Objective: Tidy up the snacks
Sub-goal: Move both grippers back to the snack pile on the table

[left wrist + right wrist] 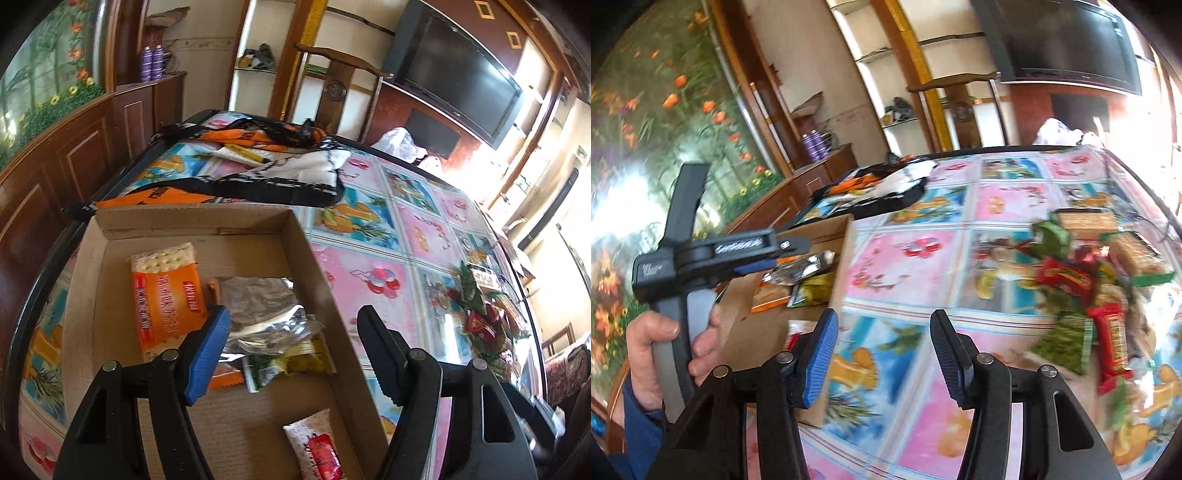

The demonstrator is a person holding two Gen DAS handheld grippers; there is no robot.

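A shallow cardboard box (303, 236) sits on the table and holds an orange cracker pack (166, 295), a silver foil pack (262, 314), a yellow-green pack (295, 363) and a red-and-white pack (317, 446). My left gripper (291, 328) is open and empty, hovering over the box's right wall. A pile of loose red and green snacks (1086, 295) lies on the table to the right. My right gripper (884, 332) is open and empty above the tablecloth, between the box (827, 236) and the pile. The left gripper (798, 247) shows in the right wrist view over the box.
The table carries a pink and blue patterned cloth (373, 258) under glass. An orange, black and white cloth (258, 166) lies at its far end, with a white plastic bag (400, 142) behind. A wooden chair (340, 74), cabinets and a TV (458, 70) stand beyond.
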